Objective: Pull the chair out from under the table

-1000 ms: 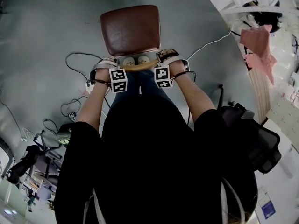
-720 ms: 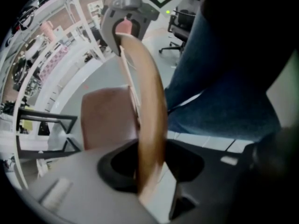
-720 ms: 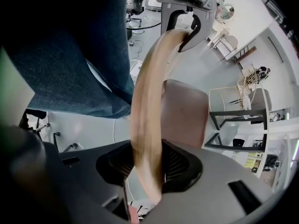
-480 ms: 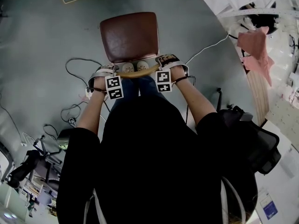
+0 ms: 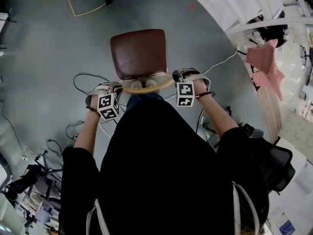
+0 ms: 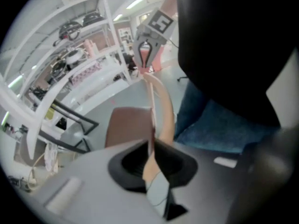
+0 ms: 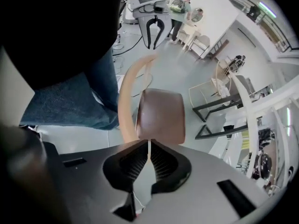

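The chair stands on the grey floor in front of the person; its brown seat point(image 5: 138, 53) and curved wooden backrest point(image 5: 146, 86) show in the head view. My left gripper point(image 5: 104, 90) hovers just left of the backrest's left end. My right gripper point(image 5: 185, 75) hangs over its right end. Both sets of jaws are closing and nothing is between them. In the left gripper view the jaws point(image 6: 152, 146) meet at the tips, with the backrest point(image 6: 161, 111) beyond. The right gripper's jaws point(image 7: 149, 146) show only a hairline slit above the seat point(image 7: 161, 115).
Cables point(image 5: 80, 82) trail over the floor left of the chair. A white table edge point(image 5: 230, 9) curves across the upper right, with a pink cloth point(image 5: 264, 62) beside it. A black office chair point(image 5: 274, 155) stands at the right. The person's shoes point(image 5: 142, 83) are under the backrest.
Both grippers have come off the backrest ends and risen. The left one has swung out to the left. The chair stands where it was.
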Demonstrator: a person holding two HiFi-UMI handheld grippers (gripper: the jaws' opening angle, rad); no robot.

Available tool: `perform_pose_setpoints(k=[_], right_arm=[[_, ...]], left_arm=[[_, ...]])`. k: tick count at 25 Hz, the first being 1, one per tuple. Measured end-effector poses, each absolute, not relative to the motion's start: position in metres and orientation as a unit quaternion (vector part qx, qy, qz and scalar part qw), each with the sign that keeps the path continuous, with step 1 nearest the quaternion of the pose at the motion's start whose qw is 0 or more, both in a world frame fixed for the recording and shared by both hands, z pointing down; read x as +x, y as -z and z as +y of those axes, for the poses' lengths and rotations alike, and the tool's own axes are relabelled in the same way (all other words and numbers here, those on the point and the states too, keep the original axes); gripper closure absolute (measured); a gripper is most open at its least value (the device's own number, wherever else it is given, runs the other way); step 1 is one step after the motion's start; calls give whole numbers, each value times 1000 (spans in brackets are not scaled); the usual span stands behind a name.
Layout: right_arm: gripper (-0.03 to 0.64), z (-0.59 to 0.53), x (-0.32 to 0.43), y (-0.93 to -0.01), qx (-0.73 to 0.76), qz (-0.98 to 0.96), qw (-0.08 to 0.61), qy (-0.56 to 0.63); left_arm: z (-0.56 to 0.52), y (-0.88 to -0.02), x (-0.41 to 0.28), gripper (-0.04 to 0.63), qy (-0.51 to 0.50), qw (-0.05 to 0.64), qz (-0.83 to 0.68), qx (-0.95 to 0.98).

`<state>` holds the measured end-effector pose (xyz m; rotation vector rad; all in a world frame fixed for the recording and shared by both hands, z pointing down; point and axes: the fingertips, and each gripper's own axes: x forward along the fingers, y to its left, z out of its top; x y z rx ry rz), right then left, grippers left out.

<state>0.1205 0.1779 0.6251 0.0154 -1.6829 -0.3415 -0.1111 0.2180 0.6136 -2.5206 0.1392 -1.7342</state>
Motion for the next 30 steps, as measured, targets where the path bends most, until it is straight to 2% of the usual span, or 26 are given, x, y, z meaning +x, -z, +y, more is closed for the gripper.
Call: perform_pose_setpoints(k=[2, 7, 12, 16, 21, 24, 30], right_arm=[[591, 162, 113, -605, 42, -756, 638, 139], [595, 116, 87, -547, 173, -786, 582, 119], [595, 73, 59, -467, 291, -807, 495, 136], [595, 45, 49, -385, 383, -820, 398, 151], [595, 36, 42, -281, 467, -849, 215, 119], [595, 39, 44, -236, 500, -851, 128, 97], [595, 53, 42, -194, 518, -848, 54, 103]], left_arm=[[202, -595, -111, 584, 555, 39, 86, -827], [155, -551, -106, 588, 530, 47, 185, -826], [99, -471, -97, 588, 442, 56, 318, -837], [68, -390, -89, 588, 339, 60, 417, -841], [52, -287, -81, 588, 204, 90, 495, -839], [54, -236, -81, 588, 132, 103, 527, -833], [65, -186, -81, 588, 28, 97, 561, -822]])
